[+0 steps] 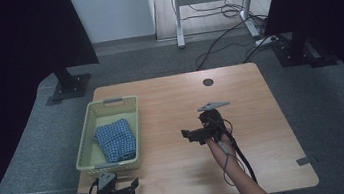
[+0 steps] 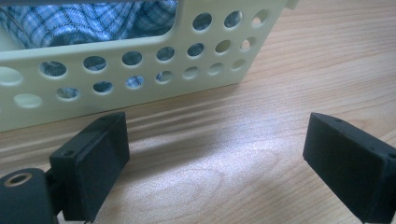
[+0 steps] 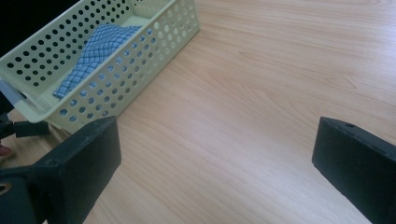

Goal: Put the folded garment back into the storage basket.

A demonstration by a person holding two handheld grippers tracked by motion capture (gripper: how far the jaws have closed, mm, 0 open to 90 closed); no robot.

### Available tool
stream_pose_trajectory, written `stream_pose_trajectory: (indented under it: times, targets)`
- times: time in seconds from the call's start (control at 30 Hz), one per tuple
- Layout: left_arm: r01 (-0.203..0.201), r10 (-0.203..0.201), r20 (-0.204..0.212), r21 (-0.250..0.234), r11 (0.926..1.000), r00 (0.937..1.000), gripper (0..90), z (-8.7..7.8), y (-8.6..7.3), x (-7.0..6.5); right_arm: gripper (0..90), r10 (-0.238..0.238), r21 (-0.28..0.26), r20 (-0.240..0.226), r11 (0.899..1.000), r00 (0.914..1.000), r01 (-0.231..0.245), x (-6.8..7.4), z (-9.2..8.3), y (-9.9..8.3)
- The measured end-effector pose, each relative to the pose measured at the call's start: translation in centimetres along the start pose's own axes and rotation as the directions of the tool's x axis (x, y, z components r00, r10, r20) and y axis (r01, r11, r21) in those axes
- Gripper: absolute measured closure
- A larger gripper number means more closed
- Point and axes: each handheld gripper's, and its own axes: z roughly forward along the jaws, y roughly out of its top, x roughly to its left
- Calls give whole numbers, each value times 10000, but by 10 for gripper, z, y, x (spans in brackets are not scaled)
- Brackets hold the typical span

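A pale yellow perforated basket [image 1: 84, 136] stands on the left half of the wooden table, with a folded blue checked cloth [image 1: 115, 140] lying inside it. My left gripper [image 1: 122, 190] rests low near the table's front edge, just in front of the basket, open and empty. In the left gripper view the basket wall [image 2: 140, 79] is close ahead and the cloth [image 2: 84, 21] shows through its handle slot. My right gripper [image 1: 192, 135] hovers over the table's middle, open and empty, its jaws pointing left toward the basket [image 3: 140, 60] and cloth [image 3: 95, 51].
The table [image 1: 263, 115] has a round cable hole [image 1: 208, 82] near its far edge. Dark panels on stands flank it at the back left and right. Cables [image 1: 230, 18] lie on the floor beyond, by a desk frame.
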Motion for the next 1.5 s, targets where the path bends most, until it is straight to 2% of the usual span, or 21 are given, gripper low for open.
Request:
stream_pose_trajectory:
  times: [0.4, 0.63, 0.73, 0.83, 0.9, 1.13, 1.23, 1.33, 1.5]
  targets:
    - [-54, 54, -29, 80, 10000, 10000, 72, 0, 0, -1, 11, 260, -634, 279, 9977, 9993, -242, -19, -37, -25]
    - [-40, 41, -30, 97, 9999, 10000, 72, 1, 0, -1, 10, 523, -752, 382, 9959, 9979, -493, -34, -51, -47]
    - [-66, 67, -73, 121, 9999, 10000, 72, 1, 0, -1, 10, 677, -980, 523, 9932, 9963, -624, -42, -58, -55]
    - [-104, 105, -70, 144, 9998, 9999, 72, 1, 0, -1, 10, 613, -1324, 644, 9898, 9960, -523, -49, -64, -64]
    - [-101, 102, -91, 181, 9998, 9999, 72, 2, 0, -2, 10, 724, -1377, 532, 9884, 9960, -645, -54, -66, -70]
    - [-99, 101, -159, 84, 9999, 9998, 71, 1, -1, -2, 9, 891, -1270, 691, 9887, 9936, -798, -66, -73, -88]
    - [-79, 80, -163, 65, 9999, 9998, 71, 0, -1, -2, 9, 1014, -1402, 713, 9860, 9923, -907, -72, -77, -97]
    - [-94, 95, -175, 90, 9999, 9998, 71, 1, -1, -2, 8, 1129, -1524, 892, 9834, 9896, -985, -79, -81, -106]
    - [-96, 98, -172, 145, 9998, 9998, 72, 1, -1, -2, 7, 1320, -1350, 1065, 9839, 9855, -1172, -89, -85, -121]
